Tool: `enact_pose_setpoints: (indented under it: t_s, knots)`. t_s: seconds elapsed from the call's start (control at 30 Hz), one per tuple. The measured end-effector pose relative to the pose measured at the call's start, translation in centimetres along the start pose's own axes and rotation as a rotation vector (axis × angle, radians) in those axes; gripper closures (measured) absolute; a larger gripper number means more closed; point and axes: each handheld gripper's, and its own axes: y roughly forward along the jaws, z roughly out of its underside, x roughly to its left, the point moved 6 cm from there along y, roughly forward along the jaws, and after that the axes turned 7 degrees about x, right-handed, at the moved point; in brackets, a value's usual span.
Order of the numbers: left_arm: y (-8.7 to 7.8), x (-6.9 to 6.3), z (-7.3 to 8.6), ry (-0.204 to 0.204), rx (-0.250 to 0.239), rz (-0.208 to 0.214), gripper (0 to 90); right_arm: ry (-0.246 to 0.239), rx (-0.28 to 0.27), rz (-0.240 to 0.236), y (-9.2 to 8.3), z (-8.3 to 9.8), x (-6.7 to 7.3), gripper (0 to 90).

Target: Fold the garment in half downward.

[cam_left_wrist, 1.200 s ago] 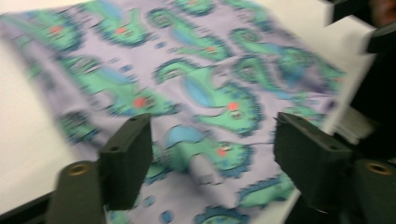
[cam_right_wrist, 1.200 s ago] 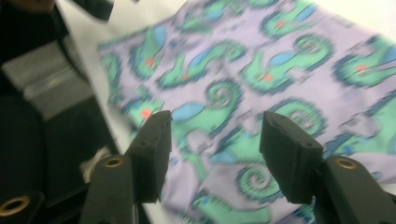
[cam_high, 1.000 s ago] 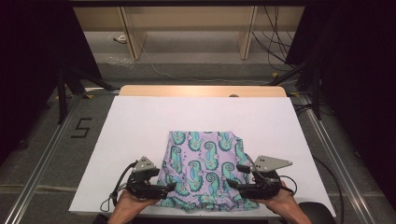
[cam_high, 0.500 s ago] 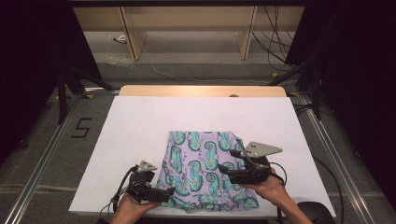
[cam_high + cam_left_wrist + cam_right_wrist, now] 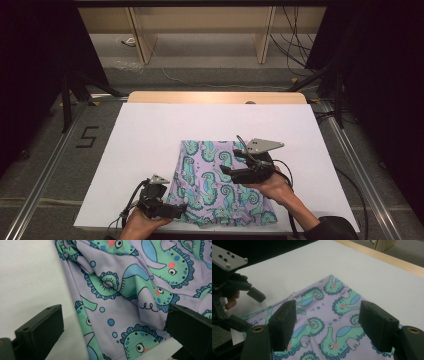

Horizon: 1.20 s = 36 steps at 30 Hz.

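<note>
One sign can be read. A black digit "5" (image 5: 86, 137) stands on the grey floor left of the tabletop (image 5: 150, 125).

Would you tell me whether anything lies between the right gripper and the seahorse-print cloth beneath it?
Nothing visible does. The right gripper hangs open above the cloth, with only bare fabric under its jaws.
</note>
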Motion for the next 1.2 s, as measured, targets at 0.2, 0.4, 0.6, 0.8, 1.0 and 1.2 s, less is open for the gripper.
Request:
enact_pose_setpoints:
  t_s: [0.2,0.4,0.6,0.8,1.0,1.2]
  knots:
    - [0.2,0.0,0.2,-0.01,0.025,0.04,3.8,-0.012,0.023,-0.002,1.2,-0.7,-0.2,31.2]
    - [0.6,-0.1,0.4,-0.019,0.058,0.076,5.6,-0.023,0.03,-0.011,1.8,-1.2,-0.1,31.6]
    - [1.0,-0.6,0.0,-0.013,0.049,0.09,9.5,-0.014,0.029,-0.019,2.1,-1.5,-0.2,32.1]
    - [1.2,-0.9,-0.3,0.012,0.024,0.1,24.9,-0.016,0.03,-0.029,2.4,-1.7,-0.2,32.8]
    - [1.4,-1.0,-0.6,0.025,0.003,0.078,45.1,-0.016,0.042,-0.031,3.1,-2.2,-0.3,33.5]
    - [1.5,-1.0,-0.6,0.04,-0.005,0.068,59.5,0.001,0.065,-0.029,4.3,-2.8,-0.6,33.5]
